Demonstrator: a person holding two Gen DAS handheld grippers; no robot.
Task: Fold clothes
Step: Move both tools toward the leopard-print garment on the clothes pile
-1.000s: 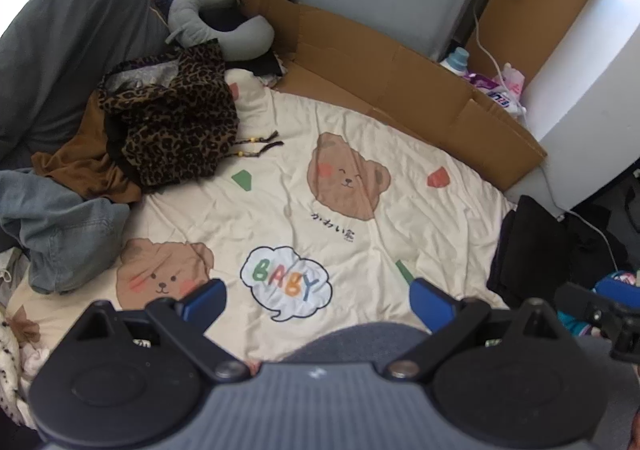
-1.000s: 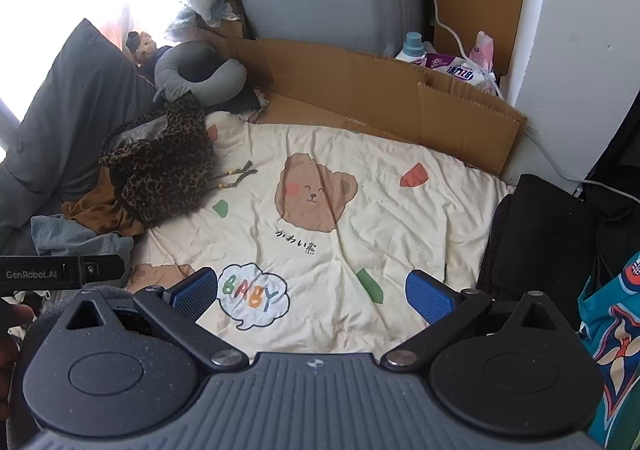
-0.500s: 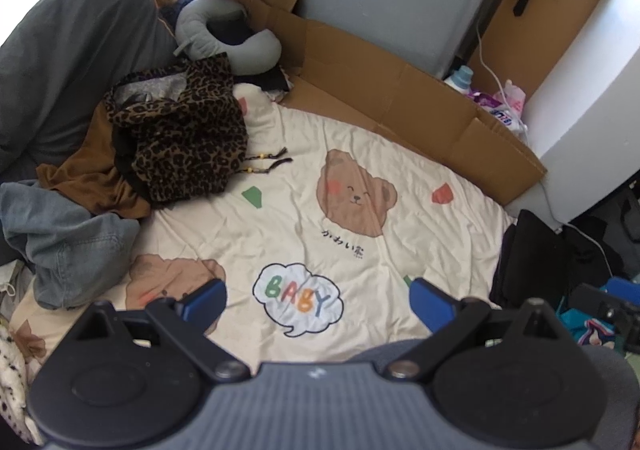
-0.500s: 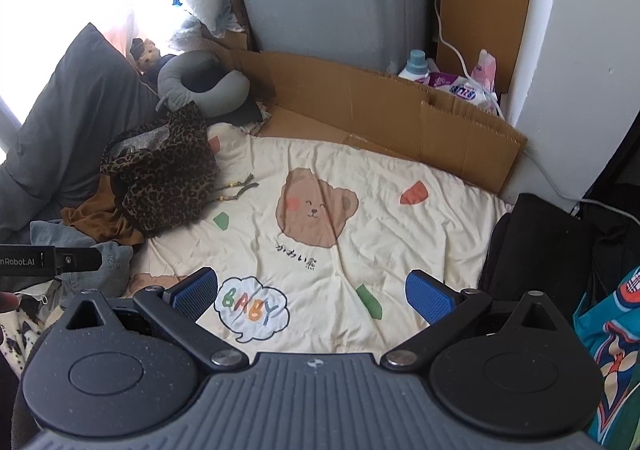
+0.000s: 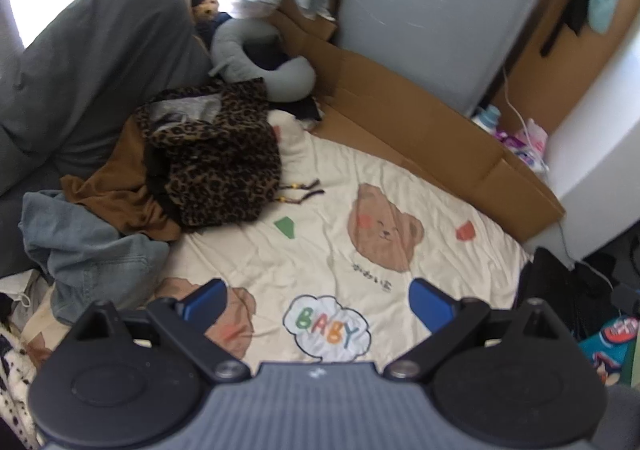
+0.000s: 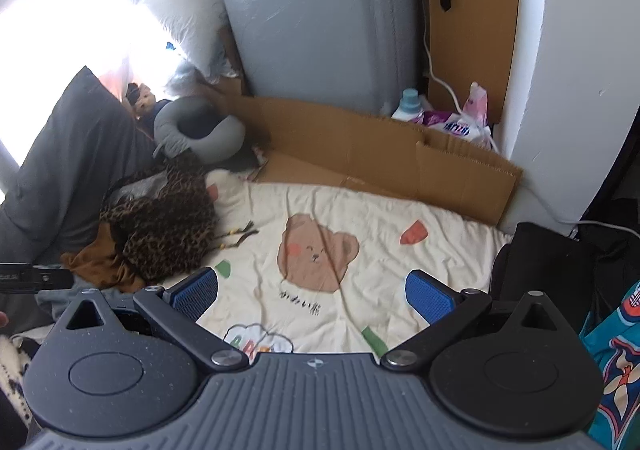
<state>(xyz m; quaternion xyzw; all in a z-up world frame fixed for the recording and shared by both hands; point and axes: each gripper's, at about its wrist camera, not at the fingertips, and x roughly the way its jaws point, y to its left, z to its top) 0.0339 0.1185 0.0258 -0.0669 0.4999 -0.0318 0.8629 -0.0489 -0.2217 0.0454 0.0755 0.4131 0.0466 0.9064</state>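
A heap of clothes is lying at the left edge of a cream bear-print blanket (image 5: 400, 185): a leopard-print garment (image 5: 216, 165) is sitting on top, partly over a brown garment (image 5: 116, 189), and a pair of blue jeans (image 5: 88, 250) is slumping just beside them, nearer the camera. Two dark beaded cords are trailing from the leopard piece onto the blanket. A black garment (image 6: 552, 262) is lying off the blanket's right edge, well apart from the heap, with a teal patterned cloth (image 6: 616, 350) beside it.

The left tongs (image 5: 316, 300) are hanging above the blanket with their blue pads spread wide, gripping nothing. The right tongs (image 6: 312, 290) are likewise gaping wide and empty over the bear print.

Behind the heap a grey neck pillow (image 5: 260, 65) is resting against a large grey cushion (image 5: 88, 61). Flattened cardboard (image 6: 360, 153) is bordering the blanket's far edge, in front of a grey appliance (image 6: 320, 17).
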